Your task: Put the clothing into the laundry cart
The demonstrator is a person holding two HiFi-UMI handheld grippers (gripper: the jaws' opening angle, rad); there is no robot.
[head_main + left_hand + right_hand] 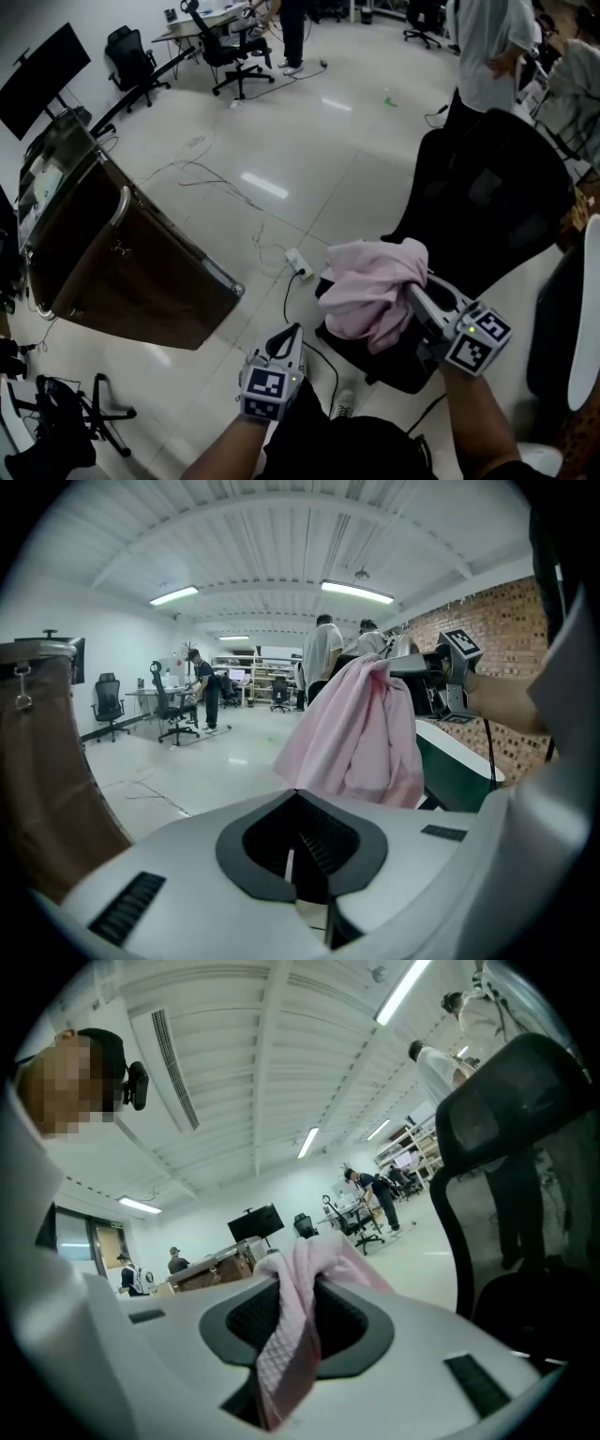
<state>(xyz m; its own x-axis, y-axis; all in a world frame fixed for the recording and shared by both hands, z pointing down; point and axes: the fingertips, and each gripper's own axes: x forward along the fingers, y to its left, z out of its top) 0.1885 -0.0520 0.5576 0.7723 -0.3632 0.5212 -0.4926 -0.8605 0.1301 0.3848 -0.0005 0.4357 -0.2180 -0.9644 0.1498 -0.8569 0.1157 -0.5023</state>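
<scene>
A pink garment (371, 287) hangs bunched in the air above a black office chair (487, 202), with my right gripper (413, 294) shut on its upper fold. In the right gripper view the pink cloth (286, 1335) runs down between the jaws of the right gripper (298, 1283). The brown laundry cart (141, 281) with a metal rim stands open to the left. My left gripper (292, 331) is lower and left of the garment, its jaws together with nothing in them. In the left gripper view the garment (361, 728) hangs ahead of the left gripper (298, 799) and the cart wall (42, 771) fills the left.
A power strip (299, 263) and loose cables lie on the shiny floor between cart and chair. A person (487, 56) stands behind the chair. Desks and office chairs (230, 47) are at the back. A tripod (75, 412) sits at bottom left.
</scene>
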